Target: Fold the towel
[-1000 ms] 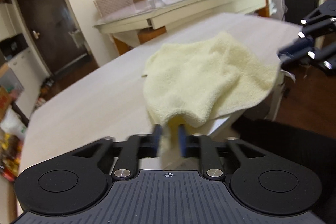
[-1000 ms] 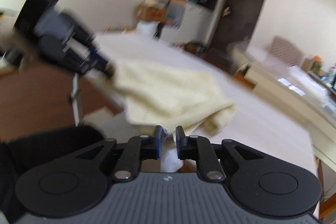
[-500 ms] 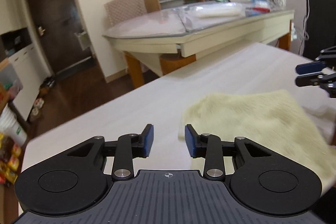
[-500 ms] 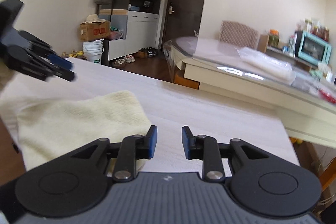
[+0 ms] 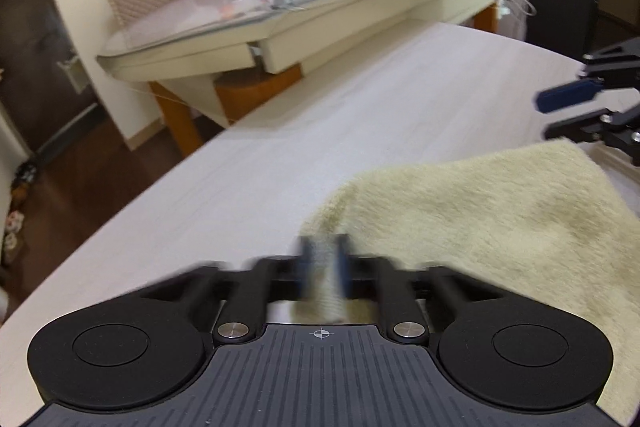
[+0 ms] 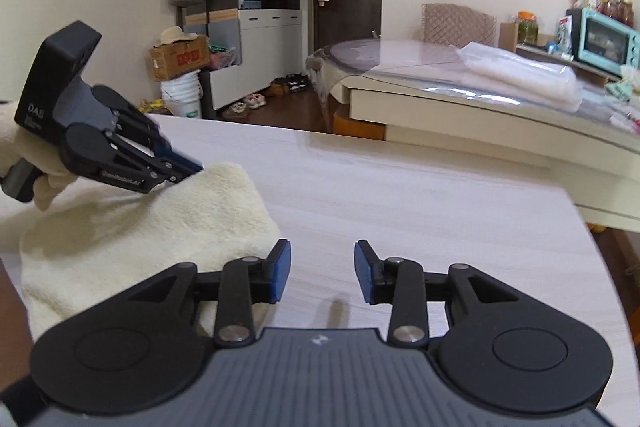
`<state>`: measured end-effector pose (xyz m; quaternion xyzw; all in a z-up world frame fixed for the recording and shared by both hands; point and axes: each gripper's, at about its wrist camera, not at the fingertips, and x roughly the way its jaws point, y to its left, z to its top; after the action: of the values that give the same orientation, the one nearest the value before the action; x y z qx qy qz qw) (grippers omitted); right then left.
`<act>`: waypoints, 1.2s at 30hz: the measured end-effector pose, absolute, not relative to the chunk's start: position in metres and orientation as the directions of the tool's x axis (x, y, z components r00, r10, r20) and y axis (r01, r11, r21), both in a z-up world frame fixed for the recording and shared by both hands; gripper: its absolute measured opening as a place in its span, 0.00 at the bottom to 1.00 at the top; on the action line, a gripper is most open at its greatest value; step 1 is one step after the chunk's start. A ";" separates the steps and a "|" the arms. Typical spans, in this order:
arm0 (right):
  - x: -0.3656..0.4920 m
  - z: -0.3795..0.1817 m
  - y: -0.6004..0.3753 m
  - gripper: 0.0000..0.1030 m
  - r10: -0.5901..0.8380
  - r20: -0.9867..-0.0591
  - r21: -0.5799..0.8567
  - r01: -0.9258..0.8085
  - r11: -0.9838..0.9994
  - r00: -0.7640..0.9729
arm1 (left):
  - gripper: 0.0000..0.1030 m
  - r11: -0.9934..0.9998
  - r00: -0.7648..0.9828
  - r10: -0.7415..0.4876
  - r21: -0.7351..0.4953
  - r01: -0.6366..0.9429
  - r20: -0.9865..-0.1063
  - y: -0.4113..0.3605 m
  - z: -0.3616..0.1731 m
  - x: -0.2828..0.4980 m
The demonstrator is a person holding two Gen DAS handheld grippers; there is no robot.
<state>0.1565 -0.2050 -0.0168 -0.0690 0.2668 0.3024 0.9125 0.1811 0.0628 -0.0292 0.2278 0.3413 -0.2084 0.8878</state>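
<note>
Half a second ago the left gripper (image 5: 325,263) had its blue pads apart beside the towel; now they are drawn close together with a strip of pale yellow towel (image 5: 480,227) between them, though the fingers are motion-blurred.

Largest is the light wood-grain table (image 6: 400,195). On it, the towel (image 6: 140,227) lies bunched along the near edge at the left of the right wrist view, part of it draped past that edge. In that view the left gripper (image 6: 192,166), held in a white-gloved hand (image 6: 28,147), comes in from the left with its tips pressed down onto the towel's far corner.

Over bare table, just beside the towel's right side, the right gripper (image 6: 322,273) hovers with its jaws wide apart and nothing between them; its left finger (image 6: 280,269) is close to the cloth's edge, and contact cannot be judged. From the left wrist camera the right gripper (image 5: 568,115) shows at the far right, beyond the towel's far corner.
</note>
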 end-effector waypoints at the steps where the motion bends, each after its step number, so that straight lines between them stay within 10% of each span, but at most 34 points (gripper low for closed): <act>1: 0.156 -0.016 -0.204 0.42 0.530 -0.532 0.051 -0.600 0.799 0.660 | 0.02 0.794 0.706 -0.193 0.315 0.520 -0.681 0.065 -0.026 0.174; 23: 0.115 -0.017 -0.102 0.55 0.647 -0.634 -0.015 -0.844 0.537 0.423 | 0.03 0.849 0.891 -0.148 0.406 0.337 -0.429 0.123 0.021 0.110; 28: 0.111 -0.010 -0.109 0.12 0.660 -0.631 0.032 -0.836 0.547 0.408 | 0.03 0.866 0.895 -0.138 0.388 0.317 -0.423 0.134 0.021 0.098; 36: 0.092 0.011 -0.125 0.11 0.432 -0.378 -0.584 -0.573 0.575 0.819 | 0.03 0.869 0.893 -0.129 0.386 0.311 -0.431 0.123 0.019 0.108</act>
<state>0.0916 -0.1248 0.0112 -0.3622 0.0973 0.2849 0.8821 0.1083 0.1233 0.0192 0.2284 0.1995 -0.1164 0.9458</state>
